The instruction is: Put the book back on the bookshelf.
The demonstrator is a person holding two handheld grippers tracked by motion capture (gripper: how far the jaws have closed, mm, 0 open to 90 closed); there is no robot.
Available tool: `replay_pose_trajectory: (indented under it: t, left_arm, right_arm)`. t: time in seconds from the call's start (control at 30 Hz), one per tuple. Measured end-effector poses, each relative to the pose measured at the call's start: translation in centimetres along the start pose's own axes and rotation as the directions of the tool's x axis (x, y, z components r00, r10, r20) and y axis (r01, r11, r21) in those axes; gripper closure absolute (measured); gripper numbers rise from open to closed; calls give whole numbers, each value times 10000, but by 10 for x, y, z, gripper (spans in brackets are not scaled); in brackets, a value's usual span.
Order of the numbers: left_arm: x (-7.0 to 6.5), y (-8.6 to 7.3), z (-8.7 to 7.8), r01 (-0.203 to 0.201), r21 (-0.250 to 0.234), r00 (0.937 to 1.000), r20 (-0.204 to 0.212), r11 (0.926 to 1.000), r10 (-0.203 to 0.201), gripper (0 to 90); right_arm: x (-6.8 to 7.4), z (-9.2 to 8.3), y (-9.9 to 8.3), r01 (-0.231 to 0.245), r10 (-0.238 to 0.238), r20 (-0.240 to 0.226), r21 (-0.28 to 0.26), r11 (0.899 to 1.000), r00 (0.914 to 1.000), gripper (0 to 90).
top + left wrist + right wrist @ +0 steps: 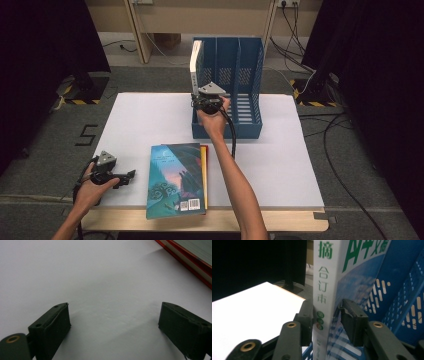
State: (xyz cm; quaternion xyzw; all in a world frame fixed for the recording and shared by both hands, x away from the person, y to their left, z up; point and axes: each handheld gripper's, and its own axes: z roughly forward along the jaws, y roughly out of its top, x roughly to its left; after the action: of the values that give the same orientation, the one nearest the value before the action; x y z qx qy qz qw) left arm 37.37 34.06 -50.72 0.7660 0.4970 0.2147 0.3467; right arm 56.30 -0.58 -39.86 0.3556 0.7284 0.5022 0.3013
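Standing white book (325, 290) in blue file rack's (250, 75) left slot | right gripper (325, 323) jaws loosening, left pad touching spine, right pad apart | left gripper (113, 322) wide open, empty, near desk's front-left corner | next: withdraw cleanly, fetch flat book (176, 180).

Left hand-held gripper (131, 174) low, jaws wide; right hand-held gripper (199, 103) raised, jaws loosened

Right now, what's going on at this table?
A person is filing books into a blue rack. The right hand-held gripper straddles the spine of a white book standing upright in the rack's leftmost slot; the left jaw touches it, while the right jaw stands slightly off. The left hand-held gripper rests open on the white tabletop, beside a flat stack of books.
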Motion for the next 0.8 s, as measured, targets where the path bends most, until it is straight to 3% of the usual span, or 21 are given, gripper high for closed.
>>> replay_pose_trajectory:
  t: [0.07,0.3,0.47,0.8]
  left_arm:
    - [0,0,0,6,-6,10000,6,10000,-6,91]
    - [0,0,0,-2,-3,10000,-1,10000,2,91]
    - [0,0,0,6,-3,10000,3,10000,-6,91]
    - [0,0,0,-25,7,10000,-10,10000,25,91]
  right_arm:
    - [-1,-1,0,-14,12,127,106,9999,9999,591]
    - [-3,-15,-1,-271,270,-94,-44,9996,9996,498]
    - [-6,-30,-3,-717,714,-255,-111,9974,9971,463]
    - [-9,-58,0,-726,712,-470,-292,9969,9964,404]
